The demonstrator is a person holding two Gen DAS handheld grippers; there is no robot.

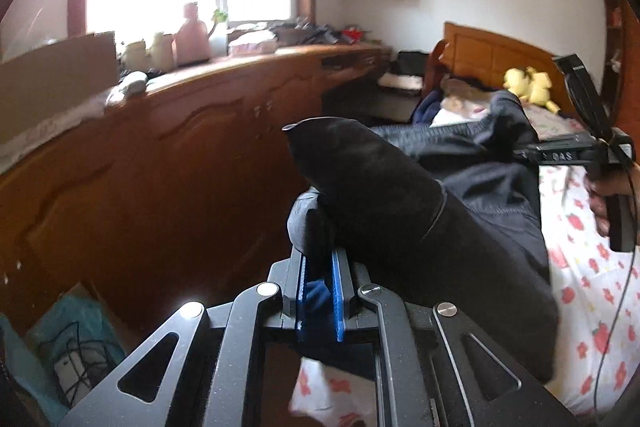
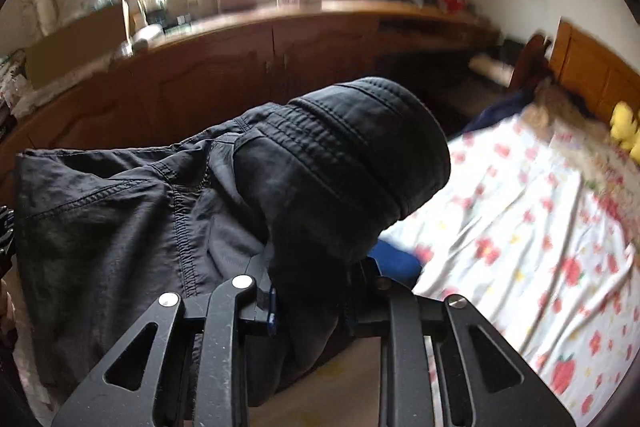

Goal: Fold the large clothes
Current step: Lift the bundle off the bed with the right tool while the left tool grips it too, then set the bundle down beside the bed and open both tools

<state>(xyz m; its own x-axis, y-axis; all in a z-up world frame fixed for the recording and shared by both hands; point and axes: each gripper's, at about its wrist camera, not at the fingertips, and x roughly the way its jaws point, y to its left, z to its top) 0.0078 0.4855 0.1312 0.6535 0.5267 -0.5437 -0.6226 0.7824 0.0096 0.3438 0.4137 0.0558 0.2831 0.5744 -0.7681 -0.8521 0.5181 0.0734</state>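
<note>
A large black garment (image 1: 400,195), with stitched seams and an elastic band (image 2: 340,147), hangs in the air between both grippers above the bed. In the left wrist view my left gripper (image 1: 320,267) is shut on a fold of it, its blue pads (image 1: 338,299) close together with dark cloth between them. In the right wrist view my right gripper (image 2: 312,291) is shut on a thick bunch of the cloth, which drapes over and hides its fingertips. The left wrist view also shows the right gripper (image 1: 520,151), held by a hand (image 1: 604,195), at the garment's far end.
The bed (image 2: 520,227) has a white sheet with red flowers and a wooden headboard (image 1: 492,55). A yellow plush toy (image 1: 528,83) lies by the headboard. A long wooden cabinet (image 1: 160,167) runs under the window. A cardboard box (image 1: 72,339) stands on the floor. Something blue (image 2: 396,263) lies on the sheet.
</note>
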